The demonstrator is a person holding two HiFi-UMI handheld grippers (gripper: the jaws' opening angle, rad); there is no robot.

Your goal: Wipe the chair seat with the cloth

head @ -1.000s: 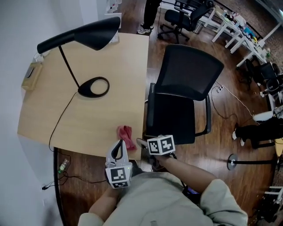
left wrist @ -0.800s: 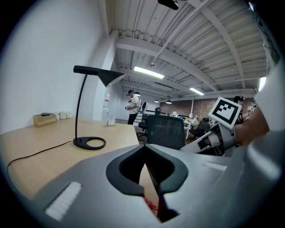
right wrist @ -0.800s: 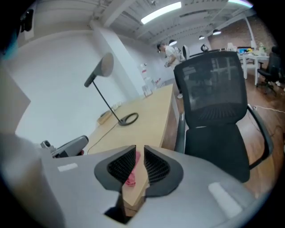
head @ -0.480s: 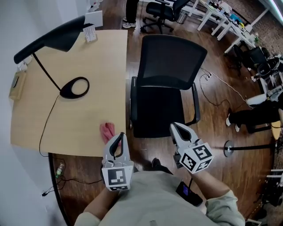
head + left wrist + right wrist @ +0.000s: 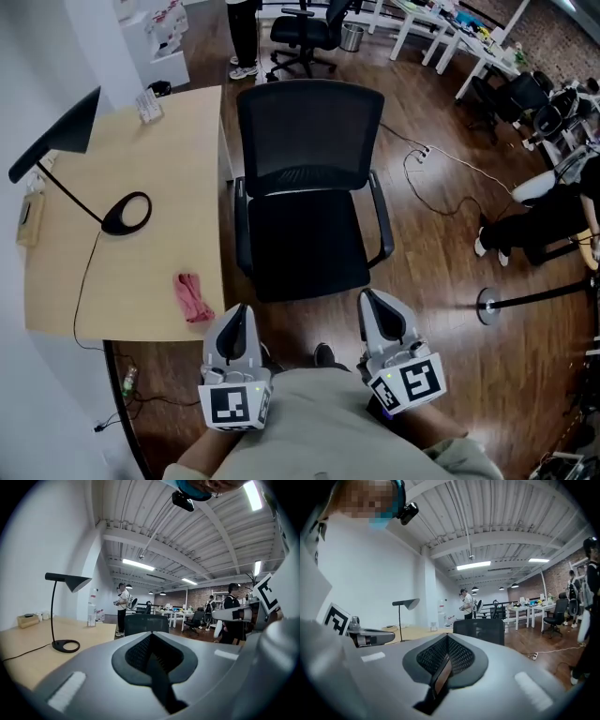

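Note:
A black mesh office chair stands in front of me, its dark seat [image 5: 309, 246] bare. The pink cloth [image 5: 194, 298] lies crumpled on the wooden table [image 5: 122, 281], near its front corner and left of the chair. My left gripper [image 5: 235, 317] is held close to my body, shut and empty, just right of the cloth and short of the seat. My right gripper [image 5: 373, 304] hangs at the seat's front right corner, also shut with nothing in it. The chair's backrest [image 5: 140, 623] shows beyond the left gripper [image 5: 149, 637], and the backrest [image 5: 479, 630] shows beyond the right gripper [image 5: 446, 641].
A black desk lamp has its base [image 5: 127, 213] on the table, with its cord running to the front edge. More office chairs [image 5: 305, 33], desks and people stand at the back. A stanchion base [image 5: 492, 305] and a floor cable [image 5: 441, 159] lie right of the chair.
The right gripper has swung from the table edge beside the cloth over to the chair's right front and closed. My view has turned so the chair sits in the middle.

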